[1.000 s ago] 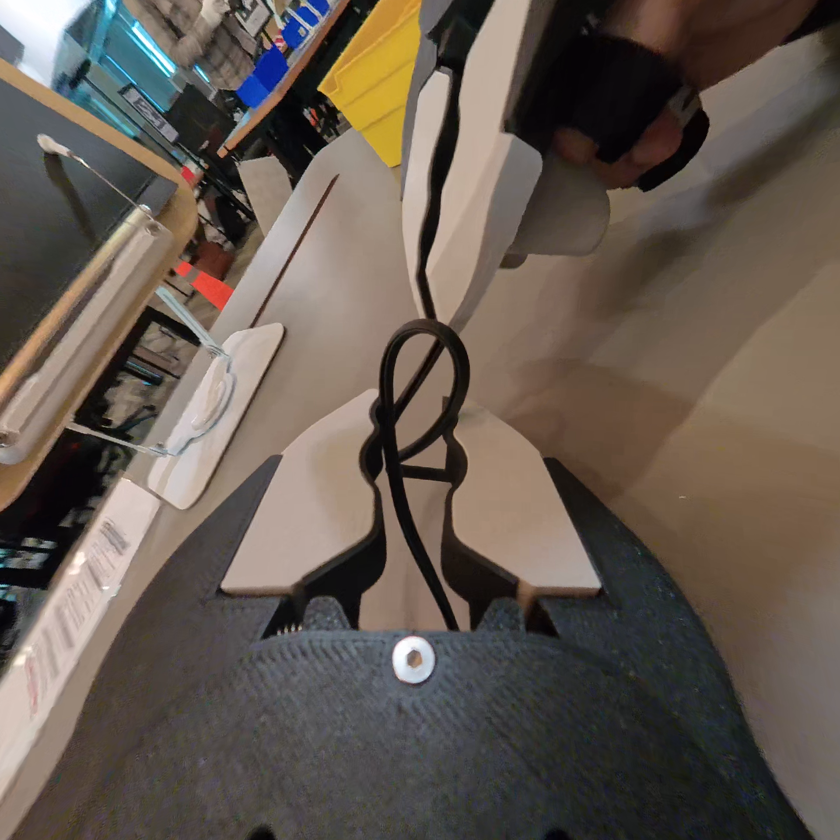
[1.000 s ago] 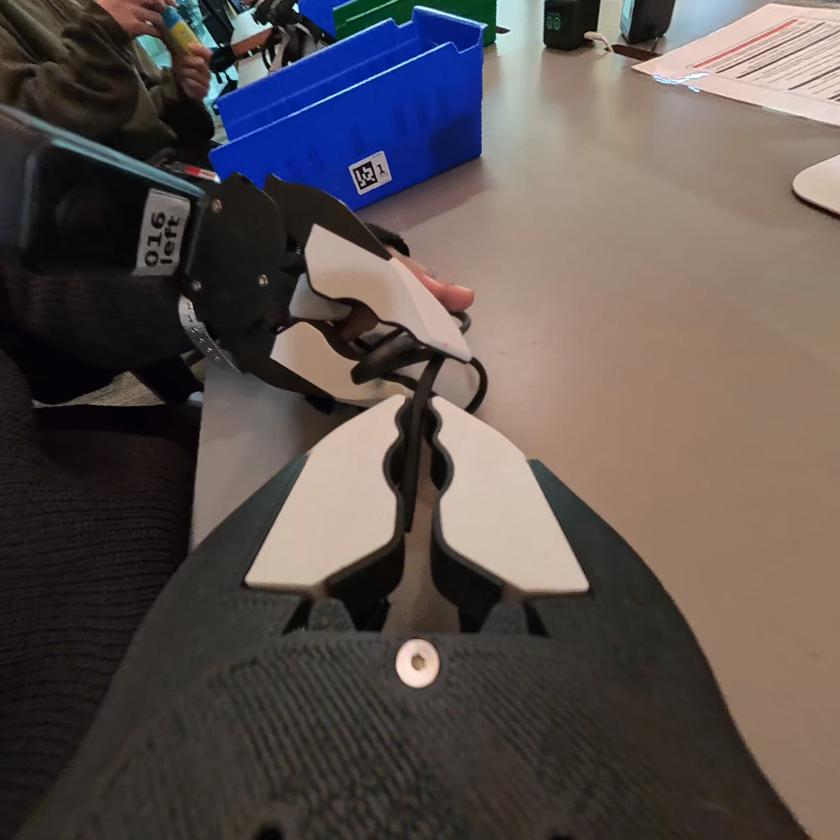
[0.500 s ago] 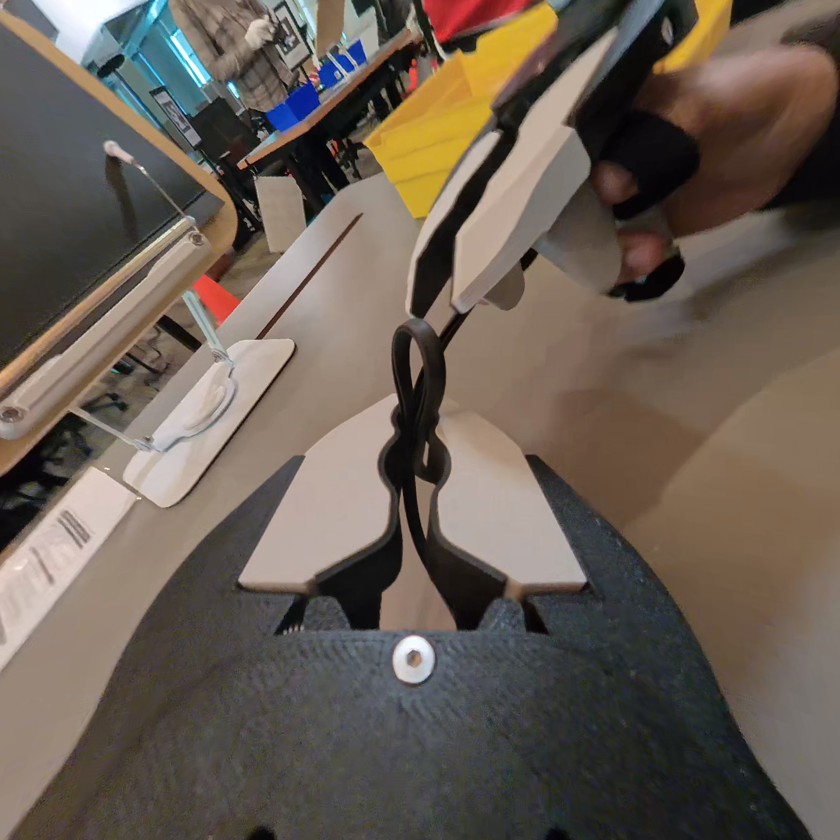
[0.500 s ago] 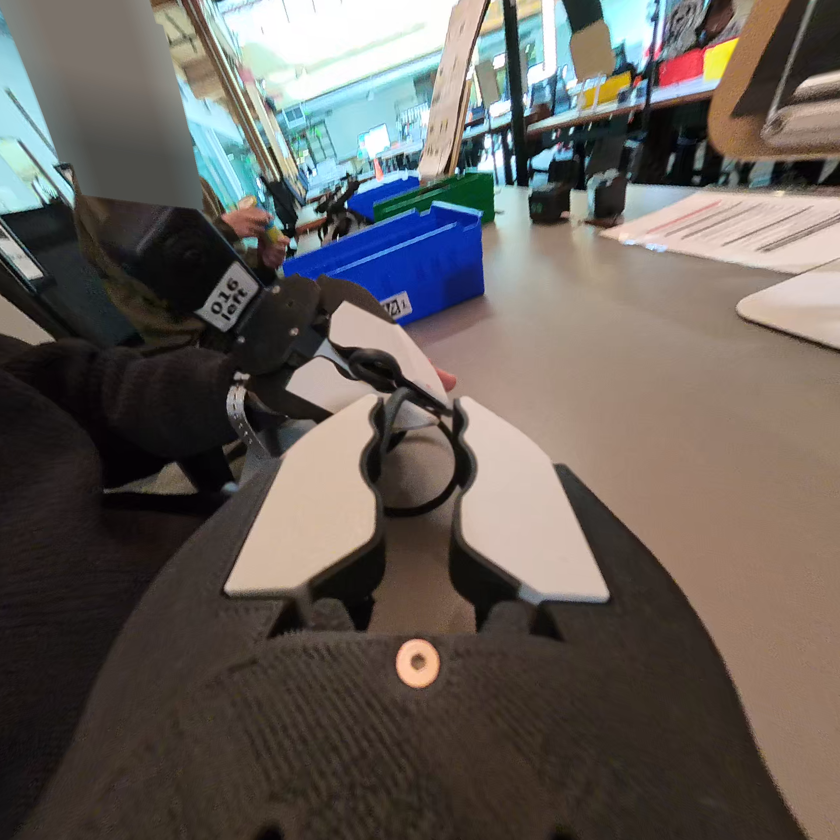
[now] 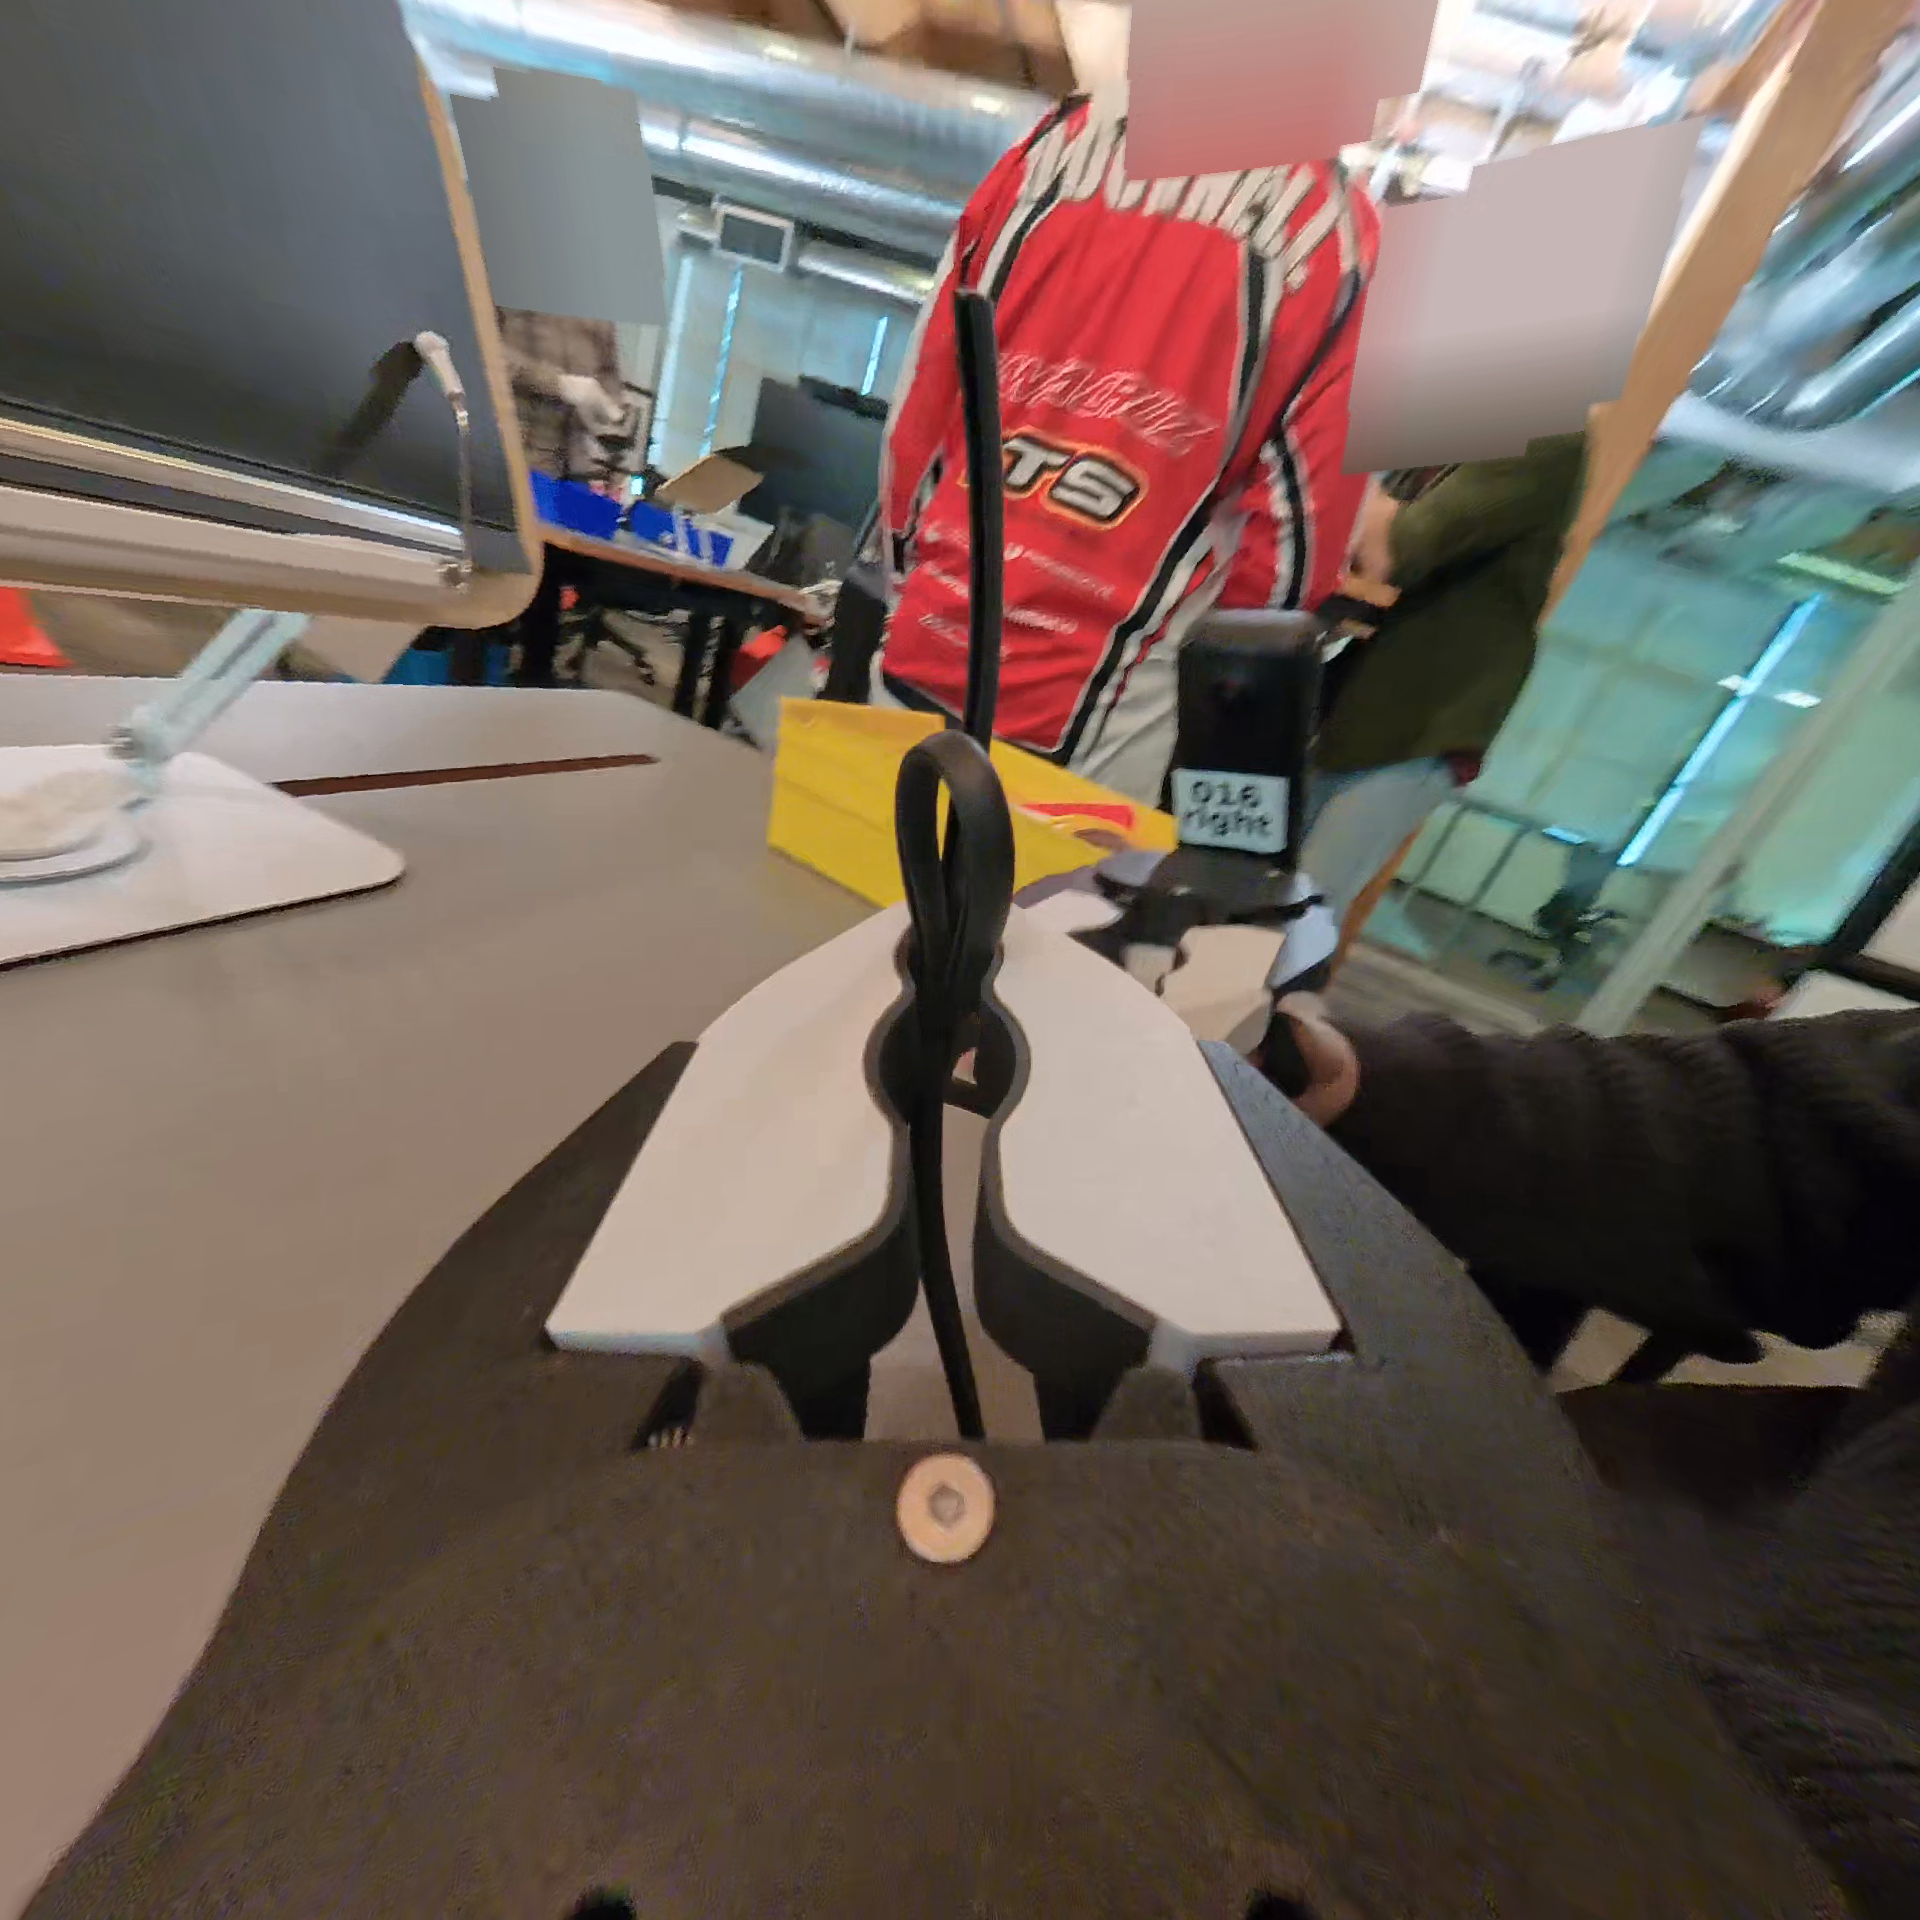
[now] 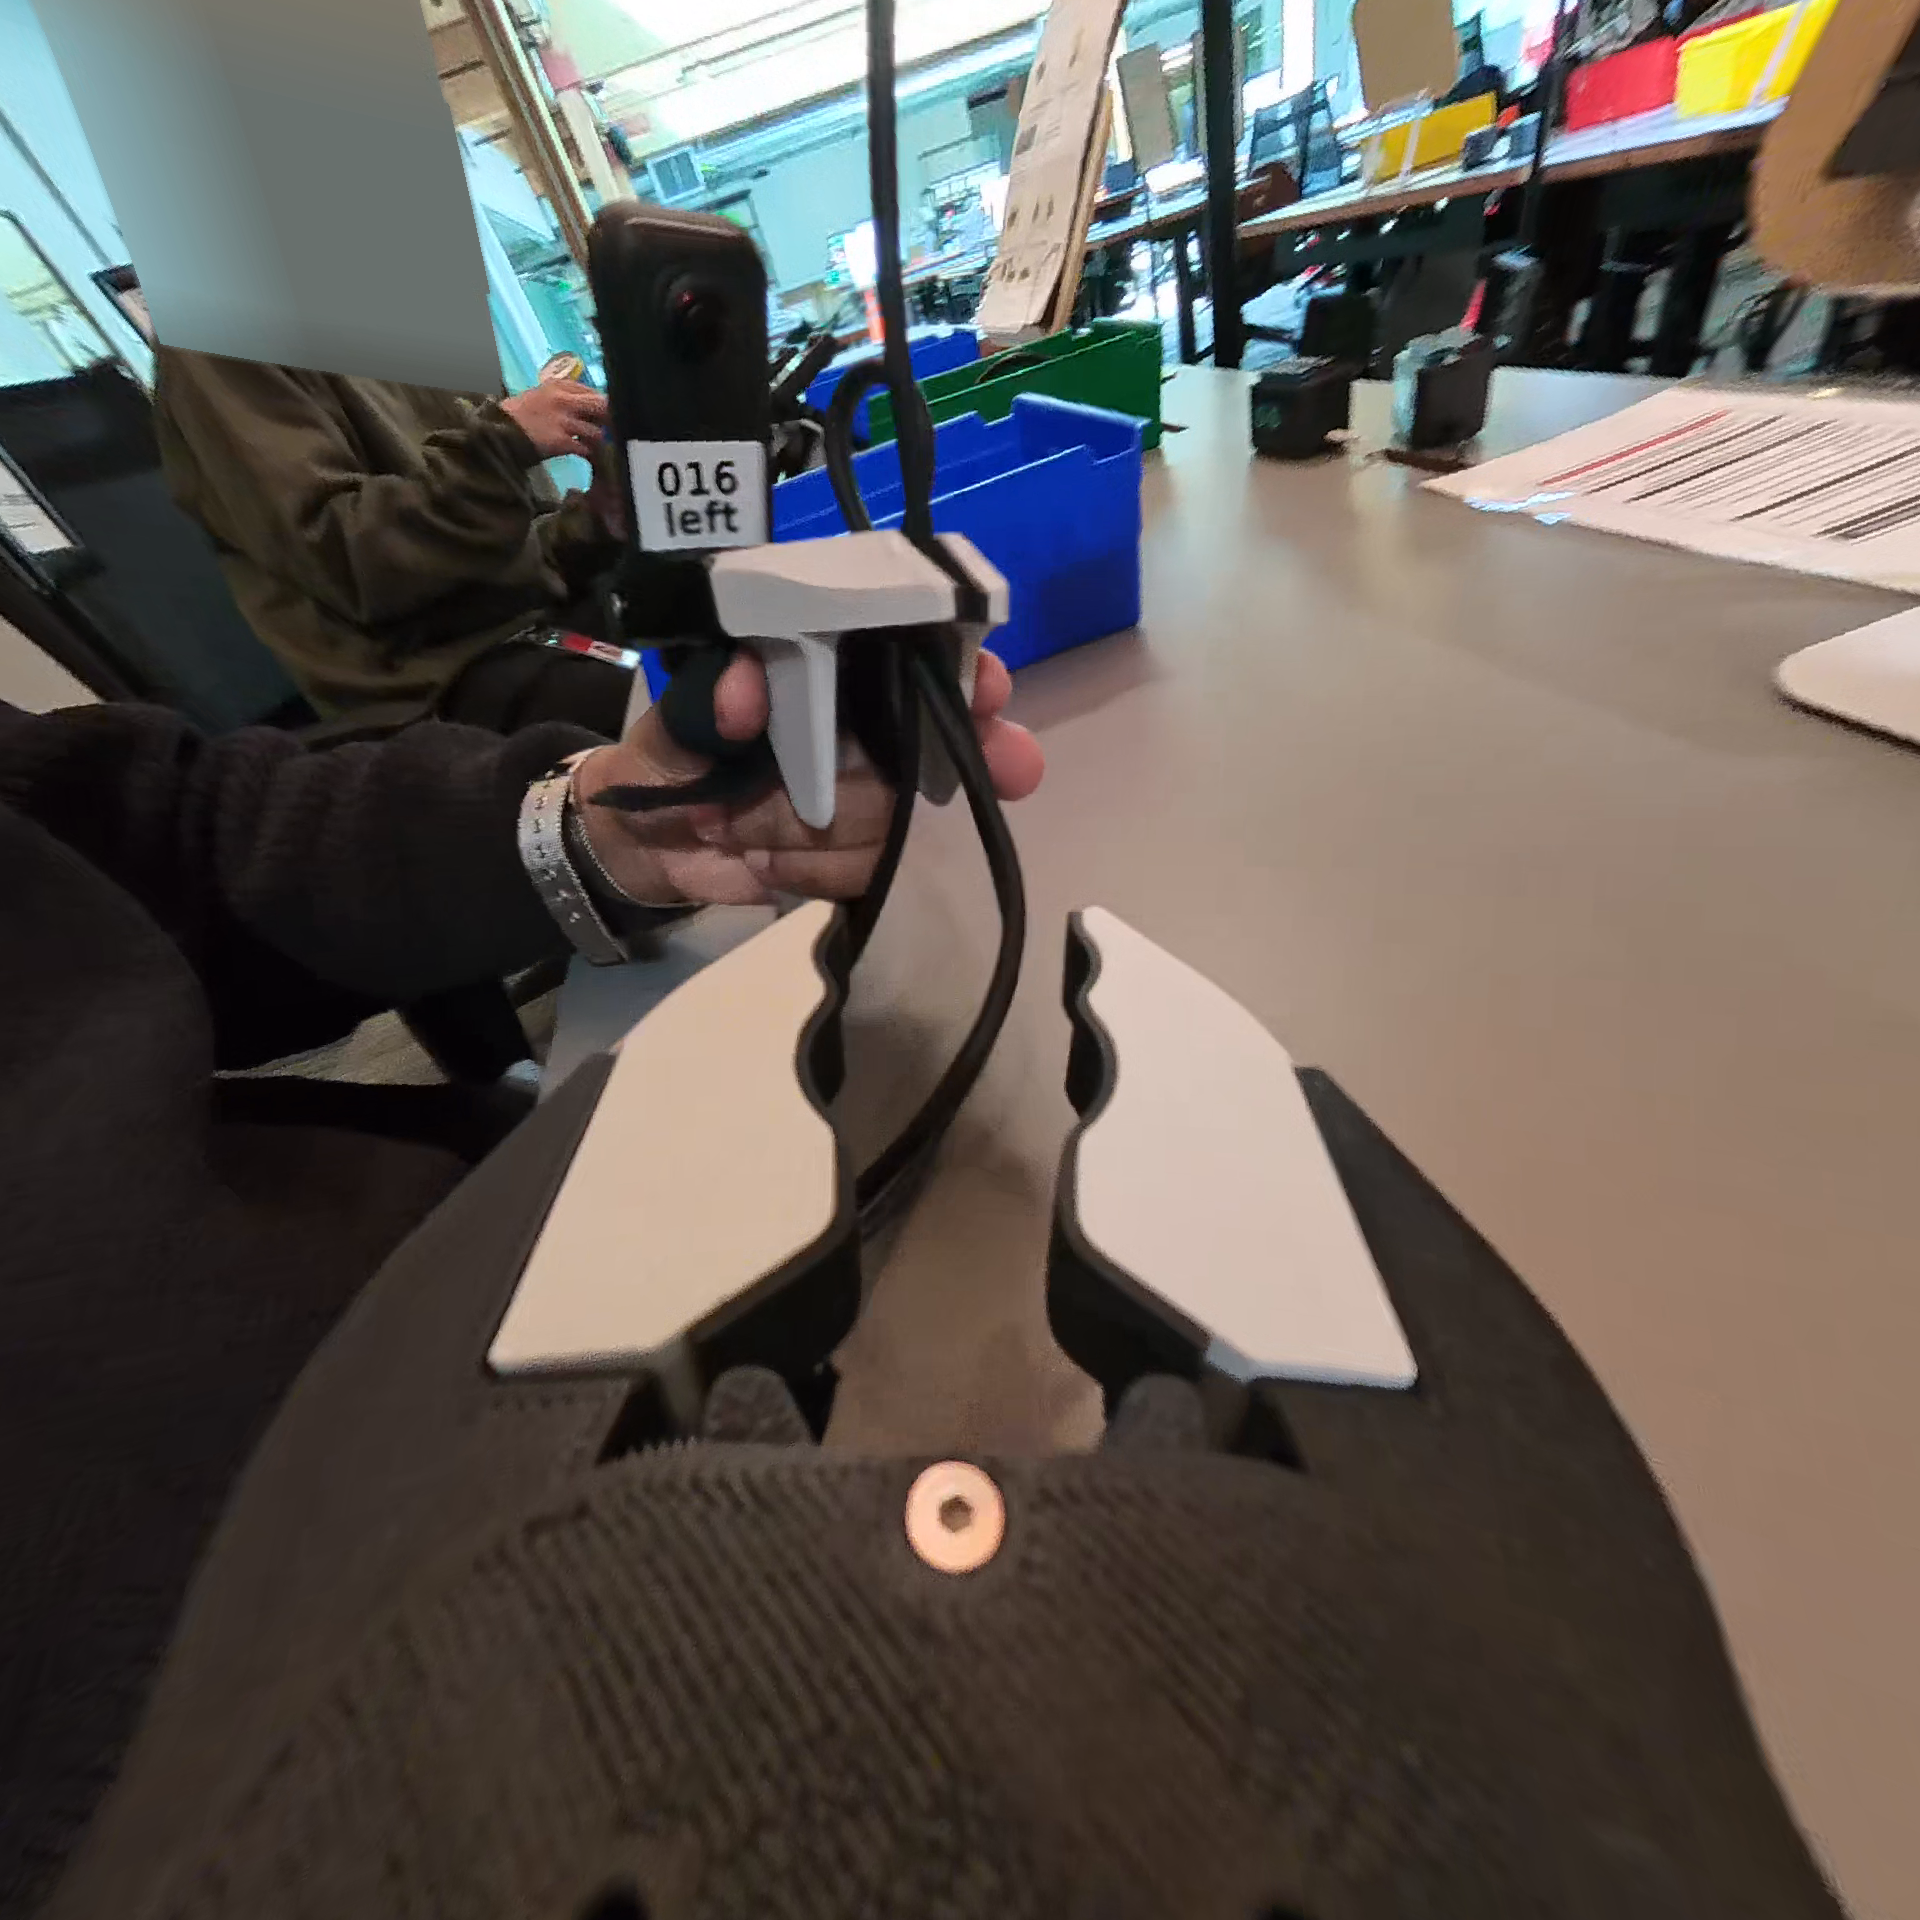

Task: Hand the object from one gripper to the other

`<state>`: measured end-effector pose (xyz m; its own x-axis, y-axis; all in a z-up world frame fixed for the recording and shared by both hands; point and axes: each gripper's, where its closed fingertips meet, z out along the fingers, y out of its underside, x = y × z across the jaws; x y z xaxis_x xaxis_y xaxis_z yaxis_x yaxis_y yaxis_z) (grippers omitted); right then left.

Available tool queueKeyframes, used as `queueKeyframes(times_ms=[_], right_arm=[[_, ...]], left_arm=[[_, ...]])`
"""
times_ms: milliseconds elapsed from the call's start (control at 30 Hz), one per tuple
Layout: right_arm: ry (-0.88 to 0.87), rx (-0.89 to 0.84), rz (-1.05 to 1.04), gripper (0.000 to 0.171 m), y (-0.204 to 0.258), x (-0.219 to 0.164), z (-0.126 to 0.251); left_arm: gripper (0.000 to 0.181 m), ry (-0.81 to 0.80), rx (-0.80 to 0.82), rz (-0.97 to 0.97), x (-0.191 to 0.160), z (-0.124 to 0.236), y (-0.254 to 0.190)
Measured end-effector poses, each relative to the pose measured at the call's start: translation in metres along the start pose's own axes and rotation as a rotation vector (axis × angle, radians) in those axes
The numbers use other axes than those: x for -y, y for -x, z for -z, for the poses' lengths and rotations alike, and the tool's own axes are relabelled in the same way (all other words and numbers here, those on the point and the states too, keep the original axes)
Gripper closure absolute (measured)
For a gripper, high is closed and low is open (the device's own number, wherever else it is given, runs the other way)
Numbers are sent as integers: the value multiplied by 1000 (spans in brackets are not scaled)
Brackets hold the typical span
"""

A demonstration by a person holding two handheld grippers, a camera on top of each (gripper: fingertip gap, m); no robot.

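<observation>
Bright, even daylight fills both views, coming from big windows at the right of the left wrist view and glazing at the far end of the right wrist one, where it blows out white. The grey table carries a soft sheen and only faint shadows. Wide-angle lenses bend straight lines near the edges and swell the near black housings. The cable and pale fingers are sharp; background benches are soft. Flat blurred patches mask parts of both pictures.
</observation>
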<state>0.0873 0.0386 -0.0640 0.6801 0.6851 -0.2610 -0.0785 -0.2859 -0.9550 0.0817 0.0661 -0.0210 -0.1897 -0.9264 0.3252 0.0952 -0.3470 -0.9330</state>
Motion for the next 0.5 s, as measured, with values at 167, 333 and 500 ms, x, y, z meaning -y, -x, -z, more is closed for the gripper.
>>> queueKeyframes(times_ms=[167, 333, 500], right_arm=[[43, 55, -36, 129, 16, -11, -15], [47, 93, -51, 132, 28, -12, -22], [37, 108, -81, 136, 34, -12, -27]], left_arm=[[177, -16, -125, 77, -2, -8, -25], [177, -93, -211, 232, 4, -11, -39], [178, -204, -241, 370, 16, -9, -38]])
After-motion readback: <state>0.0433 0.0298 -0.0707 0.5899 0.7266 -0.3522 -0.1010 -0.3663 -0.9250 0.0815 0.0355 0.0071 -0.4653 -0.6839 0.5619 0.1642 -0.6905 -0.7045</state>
